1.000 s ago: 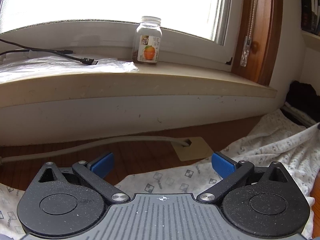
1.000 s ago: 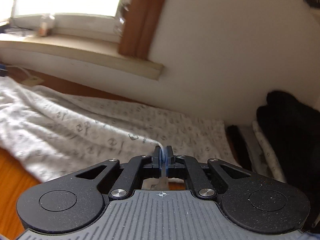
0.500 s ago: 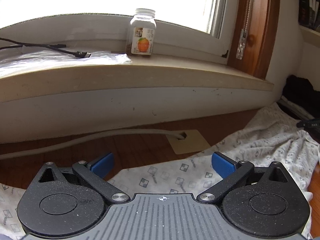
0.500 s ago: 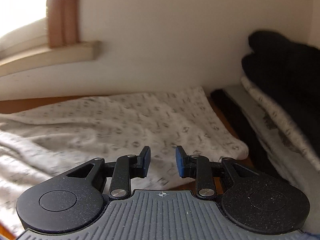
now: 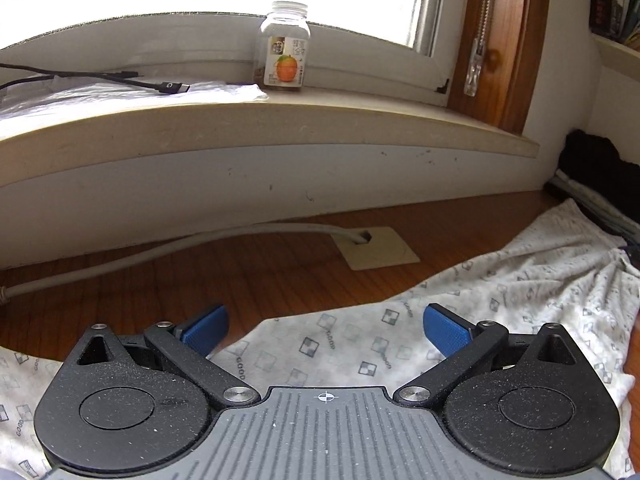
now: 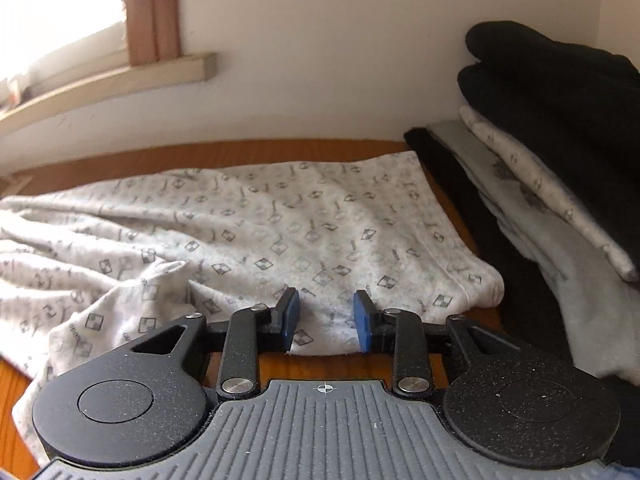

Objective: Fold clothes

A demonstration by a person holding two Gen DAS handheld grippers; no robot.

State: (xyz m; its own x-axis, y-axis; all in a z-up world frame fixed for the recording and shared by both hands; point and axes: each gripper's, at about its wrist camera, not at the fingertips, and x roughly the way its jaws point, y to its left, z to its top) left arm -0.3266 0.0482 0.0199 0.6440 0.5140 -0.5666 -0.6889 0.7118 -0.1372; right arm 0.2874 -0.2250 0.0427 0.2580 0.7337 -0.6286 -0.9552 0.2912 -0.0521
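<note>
1. Wooden tabletop (image 5: 280, 276) under a window sill (image 5: 280, 120) carried our patterned garment (image 6: 248, 224), its long axis running left to right along the wall.
2. Our right gripper (image 6: 326, 320) was parting its jaws astride the near hem, clamping nothing.
3. Our left gripper (image 5: 326, 326) gaped wide, empty, over the cloth's edge.
4. Folded clothes (image 6: 560, 184) sat stacked just right.

Both grippers, left (image 5: 326, 326) and right (image 6: 326, 320): black speckled arms, blue ribbed pads, silver screws, grey ridged base

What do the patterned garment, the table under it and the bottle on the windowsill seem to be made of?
Patterned garment: soft knit cloth, probably cotton jersey; matte, it wrinkles loosely.
Table: wood or wood veneer, reddish brown, visible grain, slight sheen.
Bottle: clear plastic or glass, hard to tell which; transparent walls, printed paper-like label.
</note>
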